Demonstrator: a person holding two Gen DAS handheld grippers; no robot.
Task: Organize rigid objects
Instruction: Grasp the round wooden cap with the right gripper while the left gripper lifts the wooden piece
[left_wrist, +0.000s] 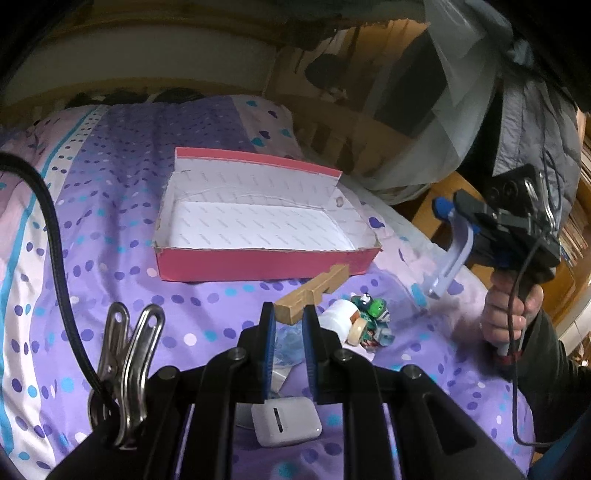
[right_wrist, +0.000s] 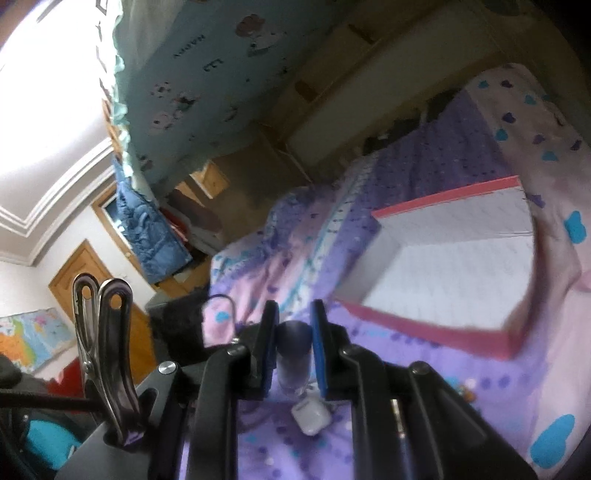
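A red cardboard box (left_wrist: 258, 264) with a white lining lies open on the purple dotted bedcover (left_wrist: 122, 206). My left gripper (left_wrist: 289, 309) is shut on the near end of a wooden stick (left_wrist: 317, 288), which points toward the box's front right corner. To the right, a hand (left_wrist: 506, 314) holds my right gripper (left_wrist: 448, 216), shut on a pale lavender curved piece (left_wrist: 448, 258) that hangs down from it. In the right wrist view the right gripper (right_wrist: 294, 306) grips that piece (right_wrist: 293, 350) between its blue pads, and the box (right_wrist: 443, 336) lies ahead to the right.
A white earbud case (left_wrist: 286, 424) (right_wrist: 310, 417) lies on the cover under both grippers. A white bottle (left_wrist: 340, 314) and small green toys (left_wrist: 373, 306) sit just right of the stick. Clear plastic (left_wrist: 288, 343) lies below the left fingers. Furniture and a wooden chair (left_wrist: 436, 199) border the bed's right edge.
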